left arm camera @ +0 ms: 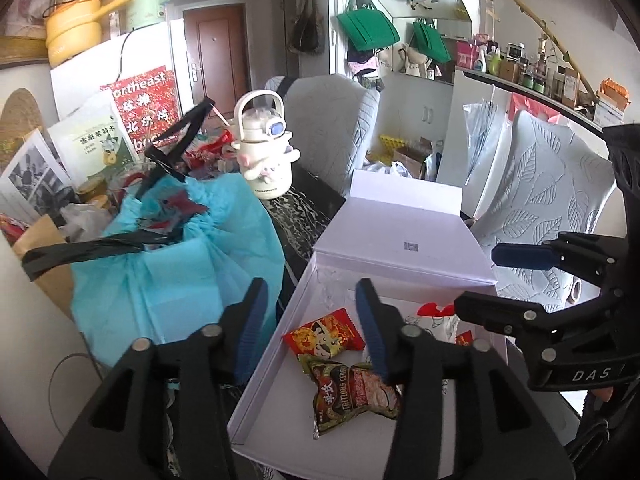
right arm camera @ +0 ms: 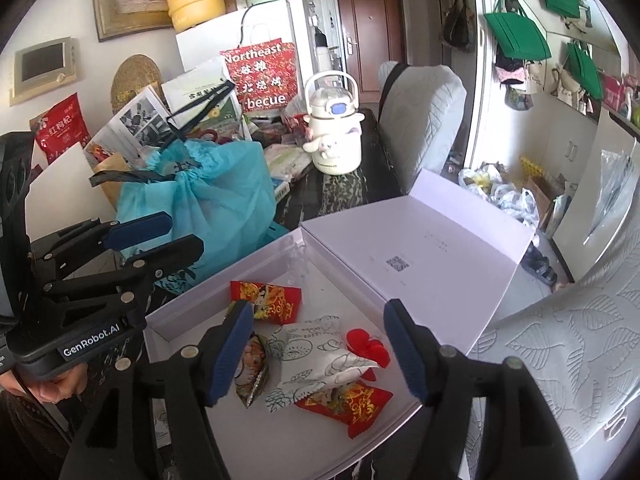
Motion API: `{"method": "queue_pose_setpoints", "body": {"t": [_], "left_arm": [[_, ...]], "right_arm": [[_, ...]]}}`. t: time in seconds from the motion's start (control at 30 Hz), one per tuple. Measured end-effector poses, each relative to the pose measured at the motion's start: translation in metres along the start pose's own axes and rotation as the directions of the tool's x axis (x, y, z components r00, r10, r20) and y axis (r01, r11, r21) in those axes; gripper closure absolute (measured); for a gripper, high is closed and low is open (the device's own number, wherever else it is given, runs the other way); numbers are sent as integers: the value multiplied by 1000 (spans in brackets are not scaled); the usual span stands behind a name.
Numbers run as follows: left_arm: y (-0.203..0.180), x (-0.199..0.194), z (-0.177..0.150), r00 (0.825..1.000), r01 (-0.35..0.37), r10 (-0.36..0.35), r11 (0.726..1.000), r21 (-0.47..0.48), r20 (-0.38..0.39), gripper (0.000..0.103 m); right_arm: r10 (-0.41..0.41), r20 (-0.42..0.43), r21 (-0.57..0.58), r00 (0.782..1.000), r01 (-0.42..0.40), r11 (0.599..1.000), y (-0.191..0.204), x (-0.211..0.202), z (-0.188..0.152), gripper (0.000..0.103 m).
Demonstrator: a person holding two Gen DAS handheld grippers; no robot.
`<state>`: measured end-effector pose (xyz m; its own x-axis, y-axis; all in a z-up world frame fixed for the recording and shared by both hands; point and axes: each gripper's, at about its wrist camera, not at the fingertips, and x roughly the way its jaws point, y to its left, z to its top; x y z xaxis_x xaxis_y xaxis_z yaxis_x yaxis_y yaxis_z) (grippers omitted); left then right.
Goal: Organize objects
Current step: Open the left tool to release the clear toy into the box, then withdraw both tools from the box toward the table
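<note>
Blue rubber pads on both claws, and neither one has anything in it right now. My left gripper (left arm camera: 312, 328) is spread apart and hanging over the near-left edge of the white box (left arm camera: 264, 364), with nothing between the fingers. The right gripper (right arm camera: 320, 350) is spread too, a bit wider, hovering right above the snack pile with its pads clear of everything. Inside the box there's a red snack packet (right arm camera: 272, 298) toward the back, a dark green and orange packet (left arm camera: 354, 394) nearer me, a white pouch with line-drawn leaves (right arm camera: 316, 354) lying across the middle, another red and gold packet (right arm camera: 354, 402) poking out from under that pouch, and a little red bow thing (right arm camera: 368, 346) just beside it on the right. The box lid (right arm camera: 420, 248) is flipped open and lying back flat behind. Left of the box sits a bright blue drawstring bag (left arm camera: 176, 264) with black ribbon handles, touching or nearly touching the box wall, can't tell which. Further back on the dark table is a cream kettle-shaped bottle (left arm camera: 266, 148) with a plush dog stuck on it, and a red barbecue bag (right arm camera: 266, 76) behind.
</note>
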<state>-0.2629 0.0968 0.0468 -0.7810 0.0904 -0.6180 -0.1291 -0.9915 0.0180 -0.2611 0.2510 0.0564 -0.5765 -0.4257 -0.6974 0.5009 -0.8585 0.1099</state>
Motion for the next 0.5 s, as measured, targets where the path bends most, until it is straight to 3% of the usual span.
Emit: {"method": "queue_pose_setpoints", "body": {"t": [0.2, 0.5], "left_arm": [[0, -10, -3, 1000, -16, 16, 1000, -21, -2, 45], [11, -30, -13, 998, -56, 56, 996, -72, -1, 43]], "right_arm": [[11, 14, -12, 1000, -11, 1000, 5, -8, 1, 31], [43, 31, -50, 999, -41, 998, 22, -17, 1, 29]]}}
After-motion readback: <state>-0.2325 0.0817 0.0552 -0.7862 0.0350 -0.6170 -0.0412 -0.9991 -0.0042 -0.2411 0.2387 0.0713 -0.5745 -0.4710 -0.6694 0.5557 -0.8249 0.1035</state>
